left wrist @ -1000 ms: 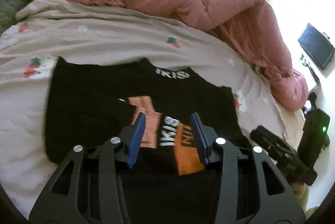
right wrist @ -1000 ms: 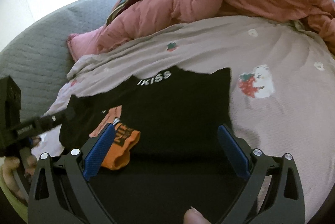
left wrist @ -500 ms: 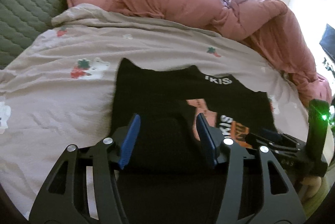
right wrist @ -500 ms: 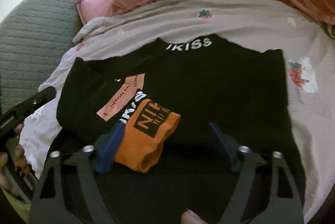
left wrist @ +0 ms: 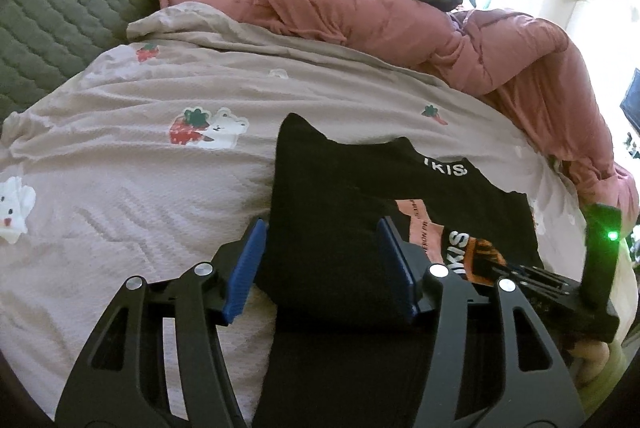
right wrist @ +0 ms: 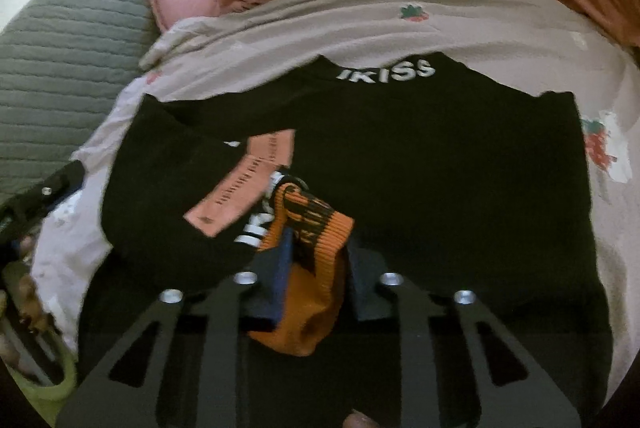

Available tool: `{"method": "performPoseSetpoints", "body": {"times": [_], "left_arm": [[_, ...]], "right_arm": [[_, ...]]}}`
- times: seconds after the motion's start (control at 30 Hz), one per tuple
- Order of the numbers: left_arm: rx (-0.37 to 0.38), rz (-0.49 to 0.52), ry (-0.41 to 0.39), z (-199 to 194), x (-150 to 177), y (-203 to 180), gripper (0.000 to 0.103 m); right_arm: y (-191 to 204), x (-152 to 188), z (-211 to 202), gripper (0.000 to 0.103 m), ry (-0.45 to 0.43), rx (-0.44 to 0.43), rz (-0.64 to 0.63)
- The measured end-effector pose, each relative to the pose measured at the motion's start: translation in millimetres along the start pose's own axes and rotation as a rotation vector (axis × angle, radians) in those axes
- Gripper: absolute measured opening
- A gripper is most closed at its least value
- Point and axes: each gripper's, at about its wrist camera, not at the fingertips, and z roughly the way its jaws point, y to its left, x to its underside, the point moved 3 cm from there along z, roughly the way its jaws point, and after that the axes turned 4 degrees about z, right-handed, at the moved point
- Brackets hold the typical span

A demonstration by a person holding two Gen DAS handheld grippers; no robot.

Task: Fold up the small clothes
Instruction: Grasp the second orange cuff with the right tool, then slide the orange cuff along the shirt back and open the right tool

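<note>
Here one black sweater (right wrist: pixel 420 164) lies flat on the strawberry-print bedspread (left wrist: pixel 132 188), collar toward the pink quilt (left wrist: pixel 380 16) heaped along the bed's far edge. The right gripper (right wrist: pixel 316 260) is pinched narrow on the single orange cuff (right wrist: pixel 316 224), its sleeve crossed over the sweater's front. The left gripper (left wrist: pixel 320 268) stands wide, both blue fingers (left wrist: pixel 246 268) straddling the sweater's left edge, gripping nothing. Only the left wrist view shows the bear print (left wrist: pixel 224 130); only the right shows the full "IKISS" collar lettering (right wrist: pixel 386 70).
</note>
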Motion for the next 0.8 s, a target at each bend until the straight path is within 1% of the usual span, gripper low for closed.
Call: {"method": "performPoseSetpoints", "body": {"times": [0.07, 0.13, 0.23, 0.4, 0.53, 0.63, 0.8], "left_arm": [[-0.001, -0.005, -0.005, -1.8, -0.5, 2.1, 0.050], [-0.005, -0.007, -0.009, -2.6, -1.1, 3.6, 0.050], [-0.007, -0.012, -0.013, -4.4, -1.9, 6.2, 0.050], [-0.010, -0.009, -0.017, -5.9, -2.8, 5.9, 0.050], [-0.010, -0.009, -0.015, -5.7, -2.5, 5.4, 0.050], [-0.013, 0.004, -0.003, -2.8, -3.1, 3.4, 0.050], [-0.007, 0.026, 0.030, 9.4, -5.3, -6.9, 0.050]], "right_arm": [[5.6, -3.4, -9.2, 0.016, -0.033, -0.013, -0.021], [11.0, -11.2, -25.6, 0.015, -0.088, -0.020, -0.047], [12.7, -25.6, -50.7, 0.013, -0.164, -0.007, -0.079], [-4.7, -47.4, -77.0, 0.013, -0.233, 0.033, -0.073], [-30.1, -54.6, -80.9, 0.013, -0.246, 0.092, -0.047], [-47.9, -52.3, -75.8, 0.013, -0.230, 0.125, -0.024], [-62.8, -43.6, -66.3, 0.013, -0.214, 0.169, -0.013]]}}
